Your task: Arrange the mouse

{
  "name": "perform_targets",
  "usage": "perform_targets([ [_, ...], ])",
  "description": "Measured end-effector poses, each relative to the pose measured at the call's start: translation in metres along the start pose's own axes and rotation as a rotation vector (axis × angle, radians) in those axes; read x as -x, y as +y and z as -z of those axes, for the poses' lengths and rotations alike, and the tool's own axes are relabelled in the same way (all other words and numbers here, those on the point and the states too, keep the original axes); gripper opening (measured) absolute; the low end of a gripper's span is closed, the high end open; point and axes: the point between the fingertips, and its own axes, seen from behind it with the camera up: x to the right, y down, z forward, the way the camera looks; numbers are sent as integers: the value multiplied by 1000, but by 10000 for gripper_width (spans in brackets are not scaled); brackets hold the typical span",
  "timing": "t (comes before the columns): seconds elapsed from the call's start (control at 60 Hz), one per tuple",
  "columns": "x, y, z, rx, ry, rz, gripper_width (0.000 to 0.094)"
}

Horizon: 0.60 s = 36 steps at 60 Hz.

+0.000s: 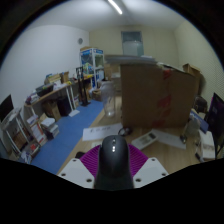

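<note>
A black computer mouse [114, 160] sits between my gripper's [113, 168] two fingers, its front end with the scroll wheel pointing away from me. The purple pads [87, 160] press against both of its sides, so the gripper is shut on the mouse and holds it up in the air, well above the floor. The mouse hides the inner parts of both fingers.
The room lies far below and ahead: a big cardboard box [156, 92] in the middle, a blue floor mat [70, 135] at the left, shelves and a desk with clutter [45, 100] along the left wall, a person's seat area [205, 125] at the right.
</note>
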Motion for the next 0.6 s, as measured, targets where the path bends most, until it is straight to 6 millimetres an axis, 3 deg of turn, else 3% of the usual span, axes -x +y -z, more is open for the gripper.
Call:
perform_targets([
  [0.133, 34, 71, -9, 91, 65, -6, 372],
  [0.267, 43, 121, -11, 162, 148, -3, 386],
  [0.383, 46, 146, -13, 219, 176, 6, 400],
  [0.6, 46, 151, -9, 289, 189, 9, 505],
])
